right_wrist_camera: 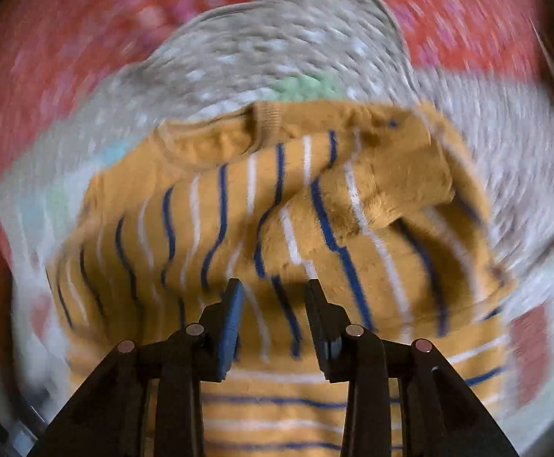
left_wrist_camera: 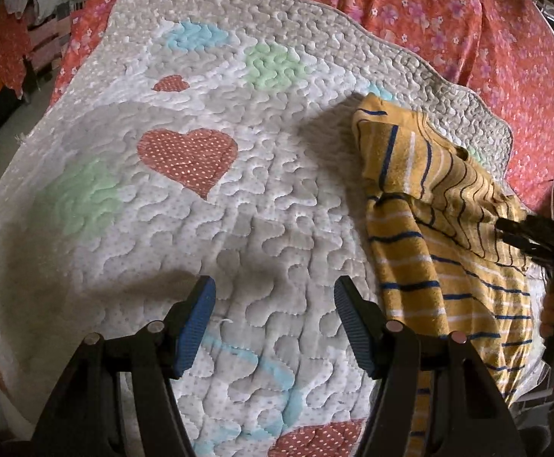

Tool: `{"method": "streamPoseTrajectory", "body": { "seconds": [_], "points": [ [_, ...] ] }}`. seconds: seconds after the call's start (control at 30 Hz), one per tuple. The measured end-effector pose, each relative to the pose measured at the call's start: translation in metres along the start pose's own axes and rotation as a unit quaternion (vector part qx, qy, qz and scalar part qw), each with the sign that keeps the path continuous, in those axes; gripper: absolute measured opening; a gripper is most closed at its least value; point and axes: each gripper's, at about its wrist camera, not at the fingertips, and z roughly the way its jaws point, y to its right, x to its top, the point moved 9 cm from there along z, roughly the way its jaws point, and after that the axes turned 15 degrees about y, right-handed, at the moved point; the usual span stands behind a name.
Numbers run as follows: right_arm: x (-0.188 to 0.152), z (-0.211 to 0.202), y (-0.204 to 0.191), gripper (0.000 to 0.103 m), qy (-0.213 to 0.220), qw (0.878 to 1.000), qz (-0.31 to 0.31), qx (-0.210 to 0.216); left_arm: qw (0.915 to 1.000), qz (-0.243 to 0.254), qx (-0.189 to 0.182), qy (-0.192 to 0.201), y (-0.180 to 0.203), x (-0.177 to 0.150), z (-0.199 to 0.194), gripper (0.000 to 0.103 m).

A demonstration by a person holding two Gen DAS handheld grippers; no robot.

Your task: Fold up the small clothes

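A small mustard-yellow top [left_wrist_camera: 429,228] with blue and white stripes lies crumpled on a quilted mat [left_wrist_camera: 239,209], at its right side. My left gripper [left_wrist_camera: 275,289] hovers open over bare quilt to the left of the top, with nothing between its blue pads. The right wrist view is blurred. There the same top [right_wrist_camera: 277,209] fills the middle, its ribbed neckline at the far side and a sleeve folded across it. My right gripper [right_wrist_camera: 275,289] stands open just above the striped cloth, its pads apart and not pressing on it.
The mat has red hearts [left_wrist_camera: 189,160] and pastel patches, and lies on a red floral bedsheet [left_wrist_camera: 467,19]. A hand [left_wrist_camera: 551,312] and a dark blurred object show at the right edge of the left wrist view. Clutter and a floor strip lie at far left.
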Motion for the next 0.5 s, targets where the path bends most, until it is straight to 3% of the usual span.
{"method": "streamPoseTrajectory", "body": {
  "seconds": [0.1,0.13,0.17,0.37,0.5],
  "points": [
    [0.003,0.017,0.008,0.038,0.002,0.998,0.07,0.0,1.0,-0.005,-0.005,-0.004,0.001,0.0,0.002,0.064],
    [0.005,0.017,0.005,0.03,0.004,0.998,0.069,0.002,1.0,-0.006,-0.006,-0.005,0.002,0.0,0.003,0.064],
    [0.007,0.014,0.0,0.006,0.007,0.998,0.061,0.009,0.9999,-0.006,-0.008,-0.006,0.003,0.0,0.003,0.064],
    [0.02,-0.044,-0.01,0.006,0.049,0.999,-0.002,0.015,0.9998,-0.012,-0.016,-0.008,0.004,-0.001,0.001,0.064],
    [-0.004,-0.046,0.023,0.006,0.022,0.999,0.001,-0.022,0.9995,-0.019,-0.02,-0.011,0.005,-0.003,-0.001,0.064]
  ]
}}
